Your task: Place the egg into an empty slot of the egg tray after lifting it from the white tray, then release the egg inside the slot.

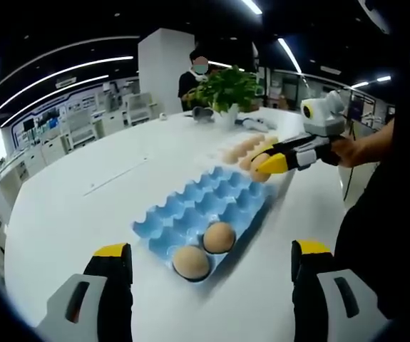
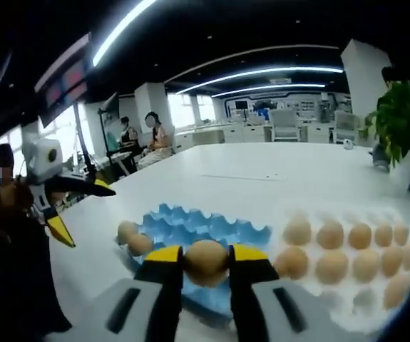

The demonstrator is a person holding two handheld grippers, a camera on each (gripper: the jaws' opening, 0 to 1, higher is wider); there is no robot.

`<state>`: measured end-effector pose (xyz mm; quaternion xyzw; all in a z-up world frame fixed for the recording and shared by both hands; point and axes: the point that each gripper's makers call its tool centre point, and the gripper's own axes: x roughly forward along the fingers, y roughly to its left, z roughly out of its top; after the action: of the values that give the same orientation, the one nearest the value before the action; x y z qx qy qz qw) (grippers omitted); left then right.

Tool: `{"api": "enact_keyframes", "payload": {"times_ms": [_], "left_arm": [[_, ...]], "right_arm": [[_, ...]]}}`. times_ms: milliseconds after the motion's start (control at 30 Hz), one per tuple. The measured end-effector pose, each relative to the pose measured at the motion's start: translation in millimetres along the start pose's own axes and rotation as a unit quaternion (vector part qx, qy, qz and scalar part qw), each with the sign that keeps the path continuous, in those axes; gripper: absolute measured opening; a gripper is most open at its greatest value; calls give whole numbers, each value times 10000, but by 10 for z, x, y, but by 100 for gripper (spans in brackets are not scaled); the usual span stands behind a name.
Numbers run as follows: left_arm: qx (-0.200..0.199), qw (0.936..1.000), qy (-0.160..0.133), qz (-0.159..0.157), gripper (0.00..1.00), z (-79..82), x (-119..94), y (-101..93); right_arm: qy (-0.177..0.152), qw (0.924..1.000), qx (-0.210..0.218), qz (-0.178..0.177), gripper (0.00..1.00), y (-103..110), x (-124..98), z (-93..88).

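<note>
Two eggs (image 1: pixel 205 249) are already sitting in the near slots of the blue egg tray (image 1: pixel 190 206), with the left claw (image 1: pixel 208 260) hanging spread apart and empty before it. Right claw (image 2: pixel 206 265) is clamping a lifted egg (image 2: pixel 206 262) above the blue tray's edge, just beside the white tray (image 2: pixel 361 303). Lift appears done; placing and releasing are remaining, with further eggs waiting on the worktop (image 1: pixel 83 206).

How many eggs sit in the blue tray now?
2: both eggs sit side by side in the blue egg tray's end row nearest the left gripper, one beside the other.
</note>
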<state>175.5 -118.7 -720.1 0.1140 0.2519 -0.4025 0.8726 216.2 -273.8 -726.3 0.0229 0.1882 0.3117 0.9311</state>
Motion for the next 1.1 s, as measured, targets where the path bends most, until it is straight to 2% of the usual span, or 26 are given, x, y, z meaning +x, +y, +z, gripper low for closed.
{"api": "enact_keyframes", "payload": {"times_ms": [167,467,767,1100], "left_arm": [[11,10000,14,-37,94,-6,8,-21],[-50,10000,6,32,94,-15,3,14],[-97,9999,4,66,96,-26,2,19],[-124,9999,-31,64,95,-16,18,23]], "right_arm": [[94,9994,-123,319,24,205,147,-27],[299,9967,-332,673,24,416,335,-125],[420,9936,-567,880,24,547,478,-201],[533,9905,-807,974,24,597,572,-277]]}}
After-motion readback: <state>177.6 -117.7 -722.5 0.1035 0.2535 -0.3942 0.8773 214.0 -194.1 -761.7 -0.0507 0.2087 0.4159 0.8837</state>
